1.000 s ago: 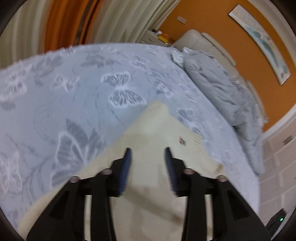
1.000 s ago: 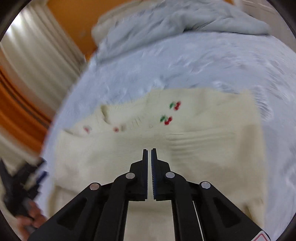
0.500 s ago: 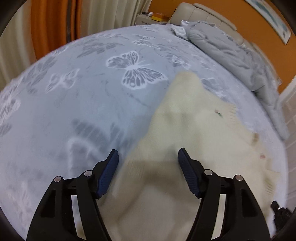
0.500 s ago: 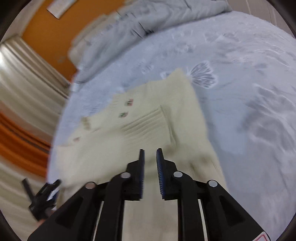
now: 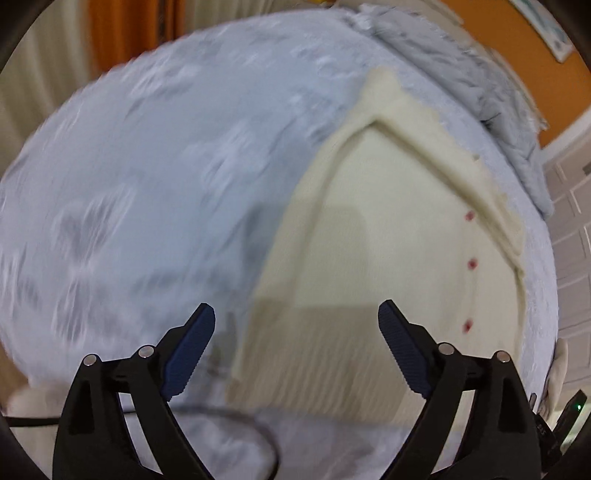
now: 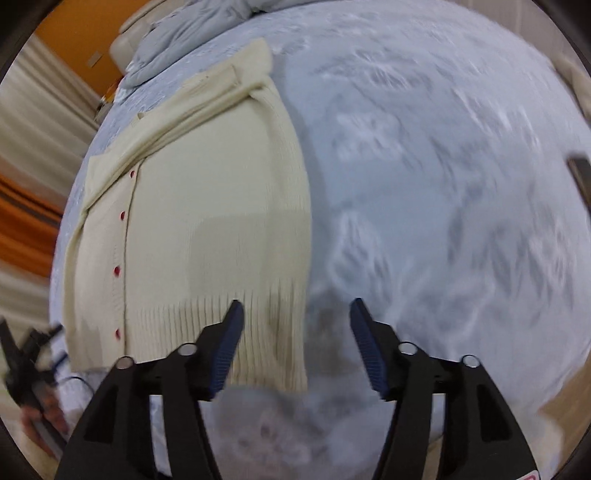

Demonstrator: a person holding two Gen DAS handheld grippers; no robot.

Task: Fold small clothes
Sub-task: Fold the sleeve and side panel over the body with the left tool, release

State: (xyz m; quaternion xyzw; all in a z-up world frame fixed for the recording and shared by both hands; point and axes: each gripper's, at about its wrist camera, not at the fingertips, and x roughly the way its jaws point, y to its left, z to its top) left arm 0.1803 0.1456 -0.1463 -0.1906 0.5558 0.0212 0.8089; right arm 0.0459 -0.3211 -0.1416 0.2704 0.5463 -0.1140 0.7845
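Observation:
A small cream knitted cardigan with red buttons lies flat on the pale blue bedspread, sleeves folded in over the body. My left gripper is open and empty, hovering over the ribbed hem at the cardigan's lower left corner. In the right wrist view the same cardigan lies to the left. My right gripper is open and empty, straddling the hem's lower right corner. The other gripper shows at the far left edge.
A crumpled grey duvet lies at the head of the bed, also in the right wrist view. Orange walls and striped curtains surround the bed. A black cable runs across the bedspread near my left gripper.
Both grippers opened wide and drew back toward the cardigan's hem. The right gripper, shut a second ago, shifted to the cardigan's right edge. The left shifted to its left edge.

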